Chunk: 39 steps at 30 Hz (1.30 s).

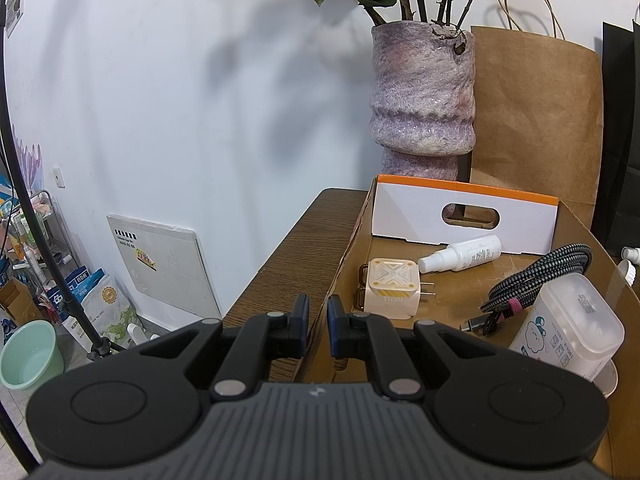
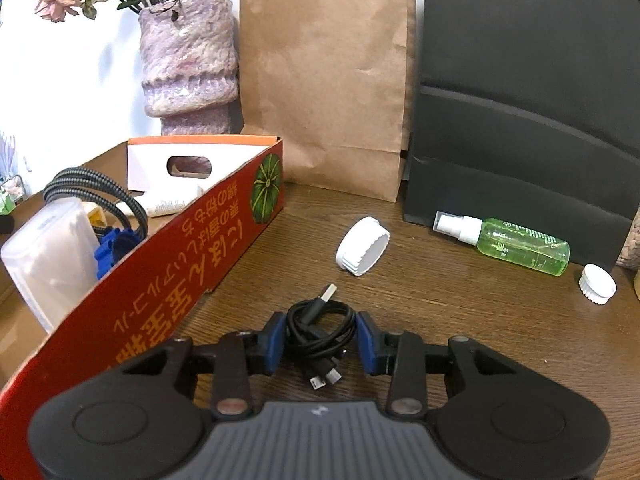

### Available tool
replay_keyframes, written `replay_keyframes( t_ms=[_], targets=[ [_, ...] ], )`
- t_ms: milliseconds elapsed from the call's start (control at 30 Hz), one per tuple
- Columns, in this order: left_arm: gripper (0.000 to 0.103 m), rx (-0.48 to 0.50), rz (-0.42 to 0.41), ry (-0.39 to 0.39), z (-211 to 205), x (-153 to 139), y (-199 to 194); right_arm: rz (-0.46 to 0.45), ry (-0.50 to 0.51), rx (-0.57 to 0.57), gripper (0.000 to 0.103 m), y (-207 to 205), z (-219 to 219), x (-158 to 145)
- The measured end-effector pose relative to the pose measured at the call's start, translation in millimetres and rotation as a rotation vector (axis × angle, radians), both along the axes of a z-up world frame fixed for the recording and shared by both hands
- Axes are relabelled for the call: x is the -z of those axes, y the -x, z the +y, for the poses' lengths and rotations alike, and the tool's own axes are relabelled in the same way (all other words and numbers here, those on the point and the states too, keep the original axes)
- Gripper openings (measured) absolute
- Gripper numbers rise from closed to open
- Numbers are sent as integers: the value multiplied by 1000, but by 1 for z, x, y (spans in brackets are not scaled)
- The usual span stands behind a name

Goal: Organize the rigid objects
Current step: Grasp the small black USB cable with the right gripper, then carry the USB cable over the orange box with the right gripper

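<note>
Through the left wrist we are seeing our left gripper [image 1: 318,322] pinching the wall of the red-sided cardboard box [image 1: 344,256], while the right wrist alone is showing our right gripper [image 2: 320,338] clamping the coiled black USB cable [image 2: 320,330] on the brown wooden table [image 2: 460,312], its lower loops half hidden.

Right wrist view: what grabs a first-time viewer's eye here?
The red cardboard box with orange lettering fills the left. The right gripper sits around a coiled black USB cable on the wooden table. A green spray bottle lies by the black bag.
</note>
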<state>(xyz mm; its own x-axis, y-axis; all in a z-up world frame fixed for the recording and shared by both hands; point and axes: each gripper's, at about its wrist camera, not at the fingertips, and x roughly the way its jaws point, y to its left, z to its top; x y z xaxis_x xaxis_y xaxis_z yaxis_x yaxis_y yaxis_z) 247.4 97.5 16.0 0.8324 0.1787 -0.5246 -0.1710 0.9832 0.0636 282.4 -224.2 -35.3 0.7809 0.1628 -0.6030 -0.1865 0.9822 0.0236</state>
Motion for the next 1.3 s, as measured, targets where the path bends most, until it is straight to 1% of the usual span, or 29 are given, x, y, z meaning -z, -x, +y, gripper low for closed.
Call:
replay_keyframes(
  t_ms=[400, 833, 1033, 1300],
  targets=[
    [11, 0, 0, 0, 0, 0, 0, -64, -3, 10, 36, 6, -2, -13],
    [11, 0, 0, -1, 0, 0, 0, -216, -18, 9, 36, 21, 0, -54],
    [11, 0, 0, 0, 0, 1, 0, -275, -33, -15, 36, 28, 13, -72],
    [11, -1, 0, -1, -1, 1, 0, -302, -56, -88, 36, 28, 49, -83]
  ],
)
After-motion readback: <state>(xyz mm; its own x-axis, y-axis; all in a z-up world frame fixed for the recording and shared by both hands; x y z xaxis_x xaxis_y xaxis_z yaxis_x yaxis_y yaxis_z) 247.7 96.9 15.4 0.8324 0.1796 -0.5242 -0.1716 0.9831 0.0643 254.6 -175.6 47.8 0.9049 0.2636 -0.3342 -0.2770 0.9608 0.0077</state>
